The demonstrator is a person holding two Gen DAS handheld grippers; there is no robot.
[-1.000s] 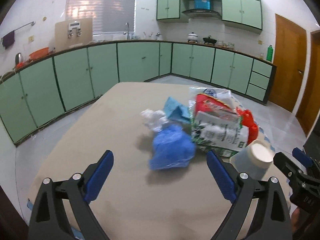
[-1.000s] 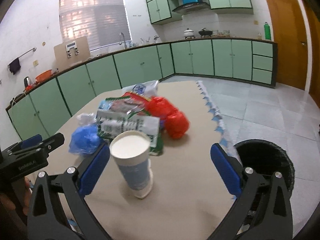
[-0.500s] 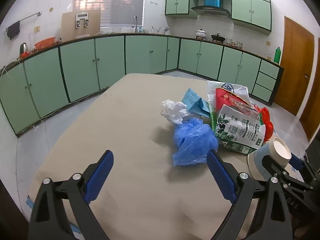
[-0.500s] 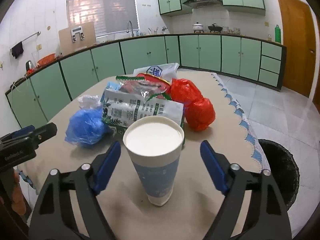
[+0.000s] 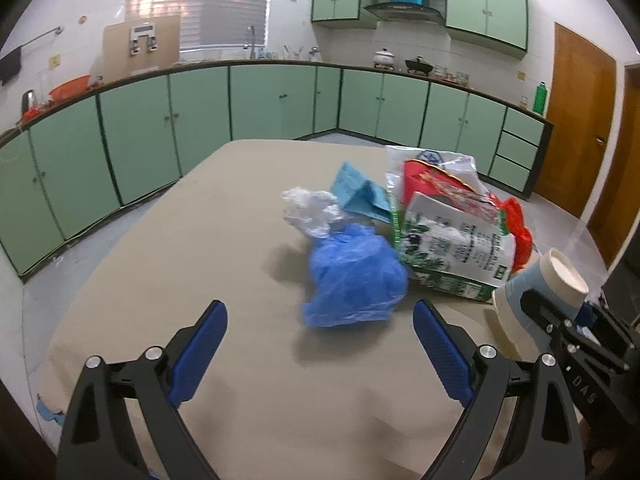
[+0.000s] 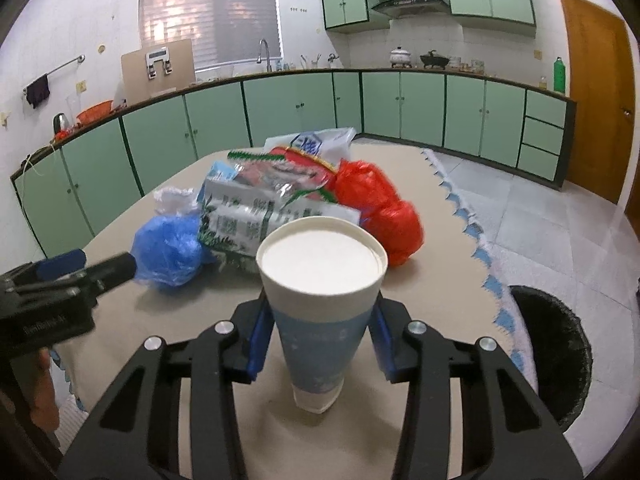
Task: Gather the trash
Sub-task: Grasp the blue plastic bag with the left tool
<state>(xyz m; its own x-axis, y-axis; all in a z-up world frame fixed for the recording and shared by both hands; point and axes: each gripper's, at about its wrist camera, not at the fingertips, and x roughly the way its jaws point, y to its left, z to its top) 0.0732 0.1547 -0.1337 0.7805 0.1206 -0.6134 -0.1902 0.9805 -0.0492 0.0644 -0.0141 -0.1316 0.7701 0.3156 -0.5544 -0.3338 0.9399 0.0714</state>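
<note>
A white and blue paper cup [image 6: 320,296] stands on the beige table [image 6: 424,280], and my right gripper [image 6: 320,336] is shut on it, its blue pads on both sides. The cup also shows in the left wrist view [image 5: 536,292]. Behind it lies a trash pile: a blue plastic bag [image 5: 354,278], crumpled white tissue [image 5: 310,210], a green and white packet [image 5: 452,248], and a red bag [image 6: 380,208]. My left gripper [image 5: 320,350] is open and empty, just short of the blue bag.
A black trash bin [image 6: 556,344] stands on the floor off the table's right edge. Green cabinets [image 5: 200,120] line the walls. A wooden door [image 6: 596,96] is at the right. The table's scalloped edge [image 6: 472,236] runs beside the bin.
My right gripper has moved in and shut on the paper cup. My left gripper has drawn closer to the blue bag and stays open.
</note>
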